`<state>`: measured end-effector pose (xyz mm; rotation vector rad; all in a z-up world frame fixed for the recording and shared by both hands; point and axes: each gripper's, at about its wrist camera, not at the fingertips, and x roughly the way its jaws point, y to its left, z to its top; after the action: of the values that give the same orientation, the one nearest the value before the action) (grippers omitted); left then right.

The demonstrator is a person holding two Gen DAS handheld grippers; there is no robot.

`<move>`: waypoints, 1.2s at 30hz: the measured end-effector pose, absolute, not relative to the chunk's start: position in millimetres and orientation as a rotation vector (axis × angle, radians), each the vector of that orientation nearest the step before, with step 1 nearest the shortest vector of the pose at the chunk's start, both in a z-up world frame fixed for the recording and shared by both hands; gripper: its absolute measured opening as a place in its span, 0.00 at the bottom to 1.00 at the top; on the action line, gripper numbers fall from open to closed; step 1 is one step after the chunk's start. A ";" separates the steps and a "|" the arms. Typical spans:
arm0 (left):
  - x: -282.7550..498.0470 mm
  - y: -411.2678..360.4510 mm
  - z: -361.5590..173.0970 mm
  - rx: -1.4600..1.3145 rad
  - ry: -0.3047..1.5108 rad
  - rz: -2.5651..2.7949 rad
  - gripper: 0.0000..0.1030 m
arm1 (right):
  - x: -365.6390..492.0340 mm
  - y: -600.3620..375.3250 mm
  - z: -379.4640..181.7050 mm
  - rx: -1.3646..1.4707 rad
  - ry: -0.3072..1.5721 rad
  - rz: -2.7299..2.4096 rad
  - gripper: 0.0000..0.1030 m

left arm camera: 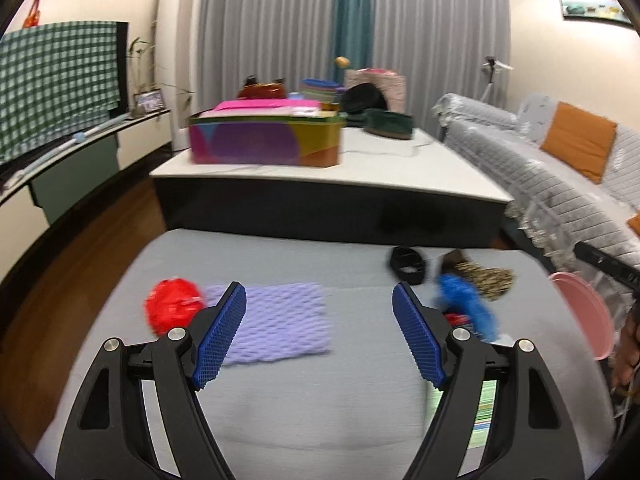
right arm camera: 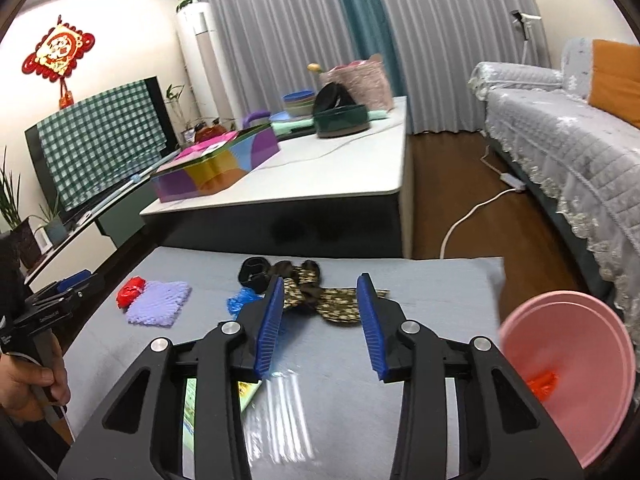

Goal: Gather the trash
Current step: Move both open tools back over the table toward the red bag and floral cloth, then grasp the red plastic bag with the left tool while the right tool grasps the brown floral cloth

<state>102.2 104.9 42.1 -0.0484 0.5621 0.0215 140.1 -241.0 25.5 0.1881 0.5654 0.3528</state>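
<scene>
My left gripper [left arm camera: 319, 330] is open and empty above a grey cloth-covered surface [left arm camera: 280, 412]. Ahead of it lie a red crumpled wrapper [left arm camera: 173, 309], a purple foam net [left arm camera: 280, 322] and a blue plastic scrap [left arm camera: 468, 308]. My right gripper [right arm camera: 320, 324] is open and empty over a clear plastic wrapper [right arm camera: 280, 412]. A green printed packet [right arm camera: 191, 412] lies under its left finger. The red wrapper [right arm camera: 130, 290], purple net [right arm camera: 159, 307] and blue scrap [right arm camera: 242, 303] show to the left there. A pink basin [right arm camera: 568, 376] at the right holds a red-orange scrap [right arm camera: 542, 384].
A black band [right arm camera: 254, 272] and leopard-print fabric [right arm camera: 320, 296] lie at the far side of the cloth. Beyond stands a white low table [right arm camera: 320, 184] with a colourful box [right arm camera: 216, 168] and other items. A covered sofa [right arm camera: 568, 152] is at right, a TV stand at left.
</scene>
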 end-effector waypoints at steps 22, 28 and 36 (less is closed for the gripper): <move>168.8 230.4 -26.8 -0.238 0.740 0.351 0.81 | 209.3 -177.1 -28.1 0.164 0.734 0.439 0.50; 186.7 237.3 -42.5 -0.281 0.823 0.332 0.82 | 217.3 -168.0 -39.1 0.133 0.769 0.431 0.51; 188.7 236.6 -48.6 -0.293 0.848 0.338 0.74 | 218.5 -168.5 -44.6 0.122 0.784 0.418 0.44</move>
<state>188.7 236.6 -48.6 -0.2926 0.8476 0.3377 218.5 -168.5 -44.6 0.1223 0.7838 0.4176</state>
